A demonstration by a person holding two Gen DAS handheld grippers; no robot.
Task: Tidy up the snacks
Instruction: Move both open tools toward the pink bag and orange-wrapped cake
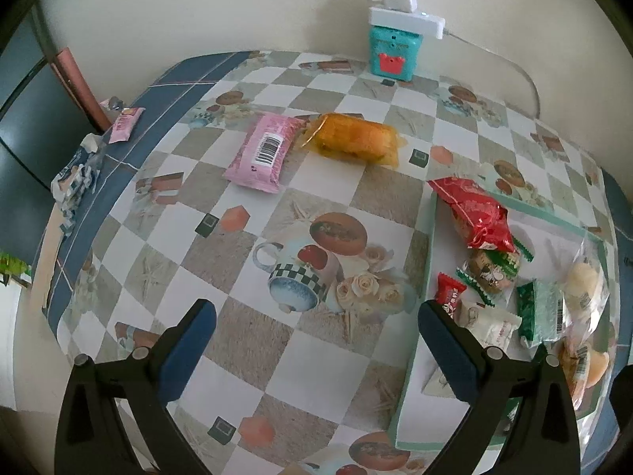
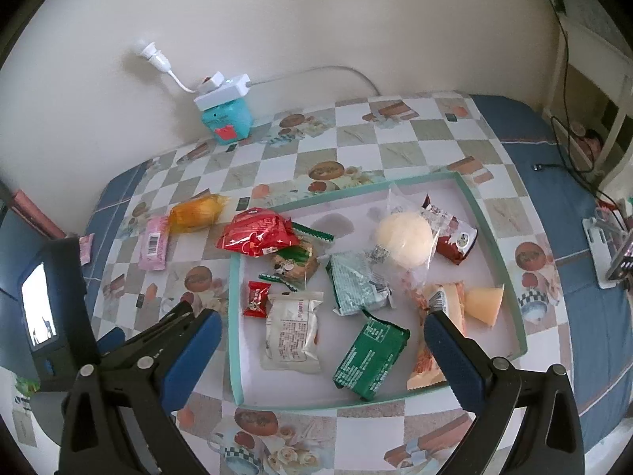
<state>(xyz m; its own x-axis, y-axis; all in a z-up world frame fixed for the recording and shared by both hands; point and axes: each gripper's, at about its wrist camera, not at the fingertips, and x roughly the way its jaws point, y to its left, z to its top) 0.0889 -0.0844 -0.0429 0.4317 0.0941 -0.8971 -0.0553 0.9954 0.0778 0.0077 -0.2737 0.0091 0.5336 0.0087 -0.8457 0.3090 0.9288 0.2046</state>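
Observation:
A shallow tray with a green rim [image 2: 490, 233] lies on the table and holds several wrapped snacks, among them a red bag [image 2: 257, 233] over its left edge, a white pack [image 2: 292, 328], a dark green pack [image 2: 372, 356] and a round bun [image 2: 403, 241]. Outside the tray lie a pink pack [image 1: 263, 152] and an orange cake pack [image 1: 356, 140]; both also show in the right wrist view, pink [image 2: 153, 247] and orange [image 2: 196, 213]. My left gripper [image 1: 316, 324] is open and empty above the table, left of the tray [image 1: 413, 360]. My right gripper [image 2: 320, 336] is open and empty above the tray.
A teal box [image 1: 395, 53] with a white power strip on top stands by the wall. A small pink sachet [image 1: 126, 124] and crumpled wrappers [image 1: 77, 178] lie at the table's left edge. A phone stand [image 2: 609, 253] sits at the right edge.

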